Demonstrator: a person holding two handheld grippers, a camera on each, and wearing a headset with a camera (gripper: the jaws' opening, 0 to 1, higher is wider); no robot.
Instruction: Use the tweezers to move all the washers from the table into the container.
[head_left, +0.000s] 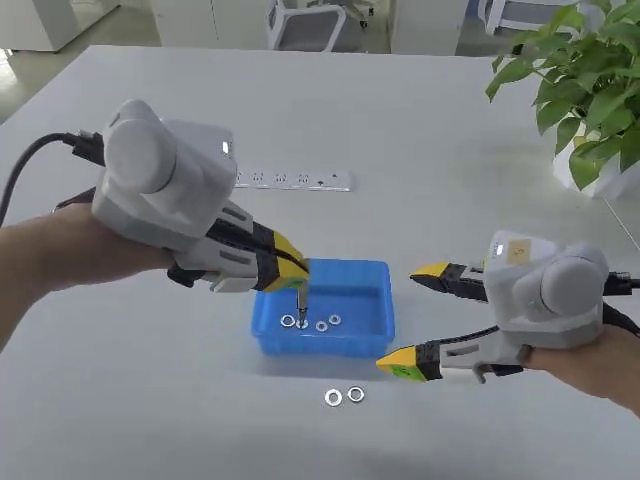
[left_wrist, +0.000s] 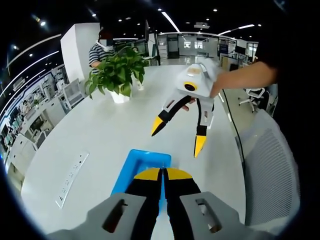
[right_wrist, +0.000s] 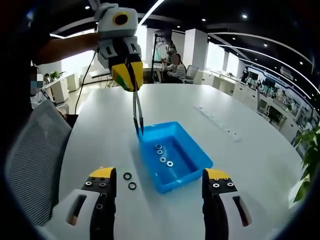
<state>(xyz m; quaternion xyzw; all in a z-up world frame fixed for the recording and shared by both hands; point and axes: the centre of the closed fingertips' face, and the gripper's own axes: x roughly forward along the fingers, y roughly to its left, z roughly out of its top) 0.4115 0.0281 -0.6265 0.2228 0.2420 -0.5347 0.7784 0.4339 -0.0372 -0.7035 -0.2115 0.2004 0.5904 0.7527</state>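
your left claw (head_left: 290, 262) is clenched on the thin metal tweezers (head_left: 301, 298), tips in the blue plastic container (head_left: 350, 266) beneath it, beside four small steel washers (head_left: 320, 323). two loose washers (head_left: 344, 397), not yet moved, lie just ahead of your released right claw (head_left: 405, 318).

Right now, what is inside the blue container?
Four washers lie on the floor of the blue container. The tweezers in the left gripper reach into it. Whether the tips cover another washer cannot be seen.
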